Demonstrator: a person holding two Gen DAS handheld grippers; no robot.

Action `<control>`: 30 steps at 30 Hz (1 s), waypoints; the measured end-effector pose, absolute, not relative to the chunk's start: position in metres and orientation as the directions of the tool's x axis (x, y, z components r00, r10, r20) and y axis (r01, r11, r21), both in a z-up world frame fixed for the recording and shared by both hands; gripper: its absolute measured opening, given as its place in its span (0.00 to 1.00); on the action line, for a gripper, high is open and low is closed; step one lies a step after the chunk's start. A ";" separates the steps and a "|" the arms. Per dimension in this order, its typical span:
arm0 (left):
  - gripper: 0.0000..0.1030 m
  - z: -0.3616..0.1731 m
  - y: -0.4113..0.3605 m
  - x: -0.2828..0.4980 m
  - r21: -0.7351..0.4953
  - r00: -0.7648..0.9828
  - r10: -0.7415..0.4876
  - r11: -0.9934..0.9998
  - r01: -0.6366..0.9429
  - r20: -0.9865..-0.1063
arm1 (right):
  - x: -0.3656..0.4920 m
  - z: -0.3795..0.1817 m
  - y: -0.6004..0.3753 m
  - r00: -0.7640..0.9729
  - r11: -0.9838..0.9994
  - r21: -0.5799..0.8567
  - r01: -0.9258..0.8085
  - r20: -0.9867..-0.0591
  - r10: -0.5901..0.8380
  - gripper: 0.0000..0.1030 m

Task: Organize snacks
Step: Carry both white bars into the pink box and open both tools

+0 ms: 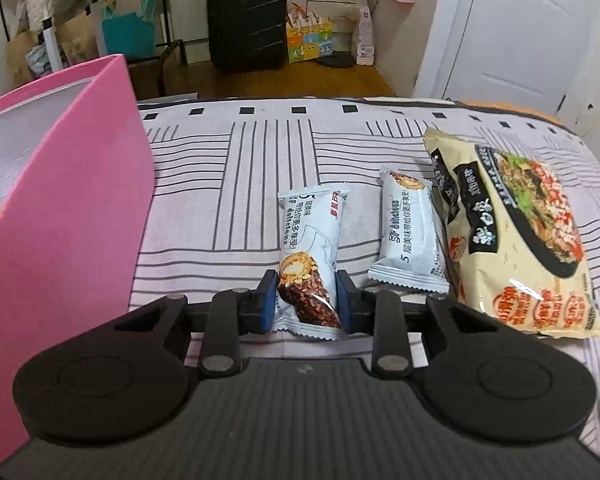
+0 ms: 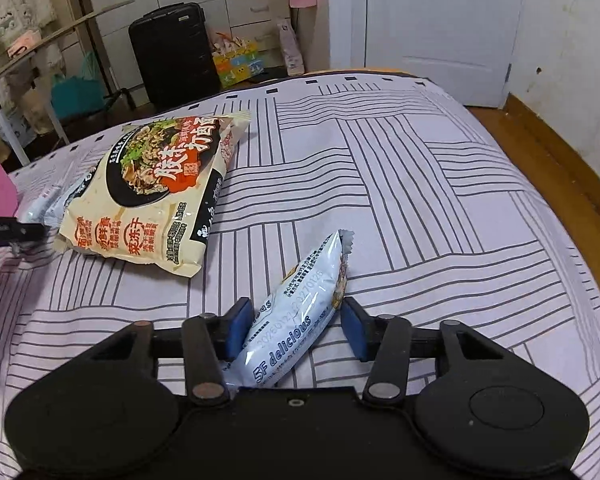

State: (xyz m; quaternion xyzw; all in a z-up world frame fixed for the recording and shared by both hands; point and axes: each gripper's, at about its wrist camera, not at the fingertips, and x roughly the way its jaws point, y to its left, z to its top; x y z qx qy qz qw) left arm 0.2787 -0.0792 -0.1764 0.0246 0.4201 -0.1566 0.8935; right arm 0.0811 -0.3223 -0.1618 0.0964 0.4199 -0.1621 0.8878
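In the left wrist view my left gripper [image 1: 307,280] is shut on a pale blue chocolate snack bar [image 1: 311,240], its blue pads pressed on both sides of the wrapper's near end. A second pale blue bar [image 1: 409,236] lies just to the right on the bed, beside a cream instant noodle packet [image 1: 516,232]. A pink storage box [image 1: 60,216] stands at the left. In the right wrist view my right gripper [image 2: 296,320] has another pale blue bar [image 2: 300,316] between its pads; the left pad touches it, the right pad stands slightly off. The noodle packet [image 2: 160,192] lies ahead left.
The bed sheet [image 2: 420,200] is pink with black line blocks. Beyond the bed's far edge stand a black suitcase [image 1: 246,16], bags and drawers. A white door [image 2: 432,24] and a wooden bed frame edge [image 2: 560,168] lie to the right.
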 end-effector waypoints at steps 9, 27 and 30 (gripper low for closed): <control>0.28 -0.145 -0.070 0.252 -0.100 0.575 -0.262 0.950 0.297 -0.775 | 0.067 -0.135 -0.292 0.637 0.953 0.066 0.296 -0.757 -0.145 0.31; 0.28 -0.093 -0.024 0.171 -0.277 0.388 -0.381 0.914 0.297 -0.839 | 0.058 -0.074 -0.245 0.621 0.957 0.278 0.087 -0.766 0.166 0.31; 0.28 -0.077 -0.011 0.160 -0.252 0.414 -0.362 0.921 0.298 -0.835 | 0.060 -0.056 -0.235 0.612 0.954 0.299 0.026 -0.759 0.222 0.31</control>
